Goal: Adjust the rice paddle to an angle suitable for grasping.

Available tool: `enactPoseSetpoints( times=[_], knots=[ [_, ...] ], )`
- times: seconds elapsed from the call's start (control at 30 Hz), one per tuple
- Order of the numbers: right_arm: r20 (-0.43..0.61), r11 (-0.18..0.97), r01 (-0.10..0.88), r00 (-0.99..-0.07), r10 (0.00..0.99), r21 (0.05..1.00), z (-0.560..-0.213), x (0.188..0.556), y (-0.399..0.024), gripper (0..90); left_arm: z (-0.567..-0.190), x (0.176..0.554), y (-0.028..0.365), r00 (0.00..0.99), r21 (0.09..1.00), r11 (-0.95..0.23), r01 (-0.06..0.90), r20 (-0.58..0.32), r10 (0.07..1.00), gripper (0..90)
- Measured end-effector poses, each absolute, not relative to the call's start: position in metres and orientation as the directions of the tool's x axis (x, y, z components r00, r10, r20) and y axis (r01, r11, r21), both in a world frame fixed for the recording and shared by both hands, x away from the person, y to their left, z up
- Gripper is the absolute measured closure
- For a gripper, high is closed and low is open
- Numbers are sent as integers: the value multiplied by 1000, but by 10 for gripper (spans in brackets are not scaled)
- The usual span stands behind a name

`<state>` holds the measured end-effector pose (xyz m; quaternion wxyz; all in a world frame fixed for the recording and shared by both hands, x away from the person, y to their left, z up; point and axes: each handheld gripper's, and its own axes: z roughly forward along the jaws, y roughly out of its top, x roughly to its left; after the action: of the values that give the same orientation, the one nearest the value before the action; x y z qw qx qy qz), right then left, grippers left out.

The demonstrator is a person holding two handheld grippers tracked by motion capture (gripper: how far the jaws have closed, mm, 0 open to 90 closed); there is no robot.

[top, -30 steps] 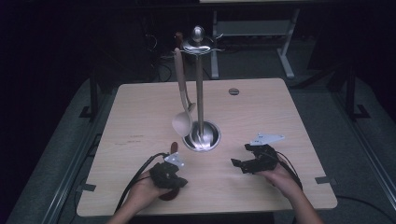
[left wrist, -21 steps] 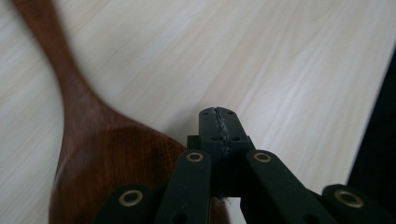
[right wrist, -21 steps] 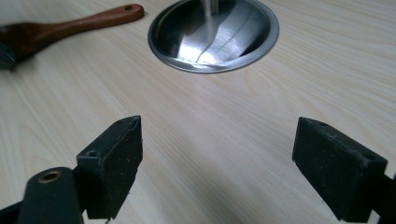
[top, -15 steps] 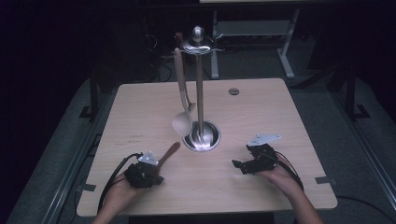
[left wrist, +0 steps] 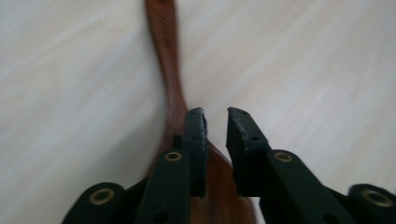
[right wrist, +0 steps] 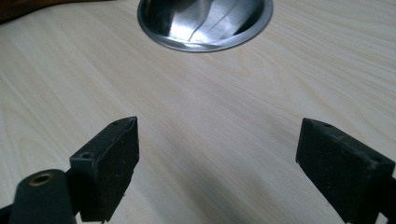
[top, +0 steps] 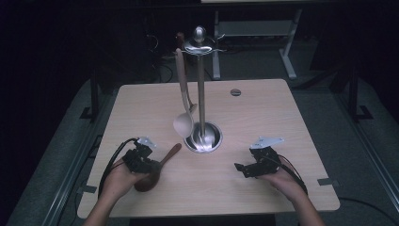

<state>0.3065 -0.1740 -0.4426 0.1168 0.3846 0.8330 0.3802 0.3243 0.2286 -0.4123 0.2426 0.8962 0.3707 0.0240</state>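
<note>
The left gripper, jaws just parted, hovered over the stiff, light spoon; its neck looked graspable.

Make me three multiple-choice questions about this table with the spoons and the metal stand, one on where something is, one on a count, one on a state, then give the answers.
1. Where does the dark brown wooden spoon lie?
A. flat on the table, left of the stand's base
B. hanging from the stand
C. on the floor

2. How many spoons hang from the metal stand?
A. none
B. one
C. three

3. How do the jaws of the right gripper stand?
A. shut on a spoon
B. shut with nothing between them
C. wide apart over bare table

Answers:
1. A, since the high view shows it flat on the wood beside the left gripper, whose narrowly parted jaws sit over its bowl.
2. B, since a single pale wooden spoon hangs from the top of the stand.
3. C, since the right gripper view shows plain wood between its two pads.
</note>
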Motion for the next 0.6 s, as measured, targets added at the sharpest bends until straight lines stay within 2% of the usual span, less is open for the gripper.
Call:
enactPoseSetpoints(
  times=[0.13, 0.27, 0.43, 0.6],
  knots=[
    [107, 405, 557, -671, 733, 725, -441, 306, -175, 133, -412, 345, 219, 711, 383, -627, 678, -127, 691, 690],
    [88, 419, 555, -670, 737, 719, -444, 308, -175, 133, -419, 361, 206, 698, 318, -639, 701, -122, 705, 673],
    [96, 408, 565, -660, 745, 717, -446, 309, -178, 133, -424, 371, 197, 710, 246, -677, 694, -81, 699, 670],
    [103, 401, 574, -653, 750, 714, -445, 309, -179, 134, -428, 372, 193, 711, 223, -685, 694, -63, 700, 695]
  ],
)
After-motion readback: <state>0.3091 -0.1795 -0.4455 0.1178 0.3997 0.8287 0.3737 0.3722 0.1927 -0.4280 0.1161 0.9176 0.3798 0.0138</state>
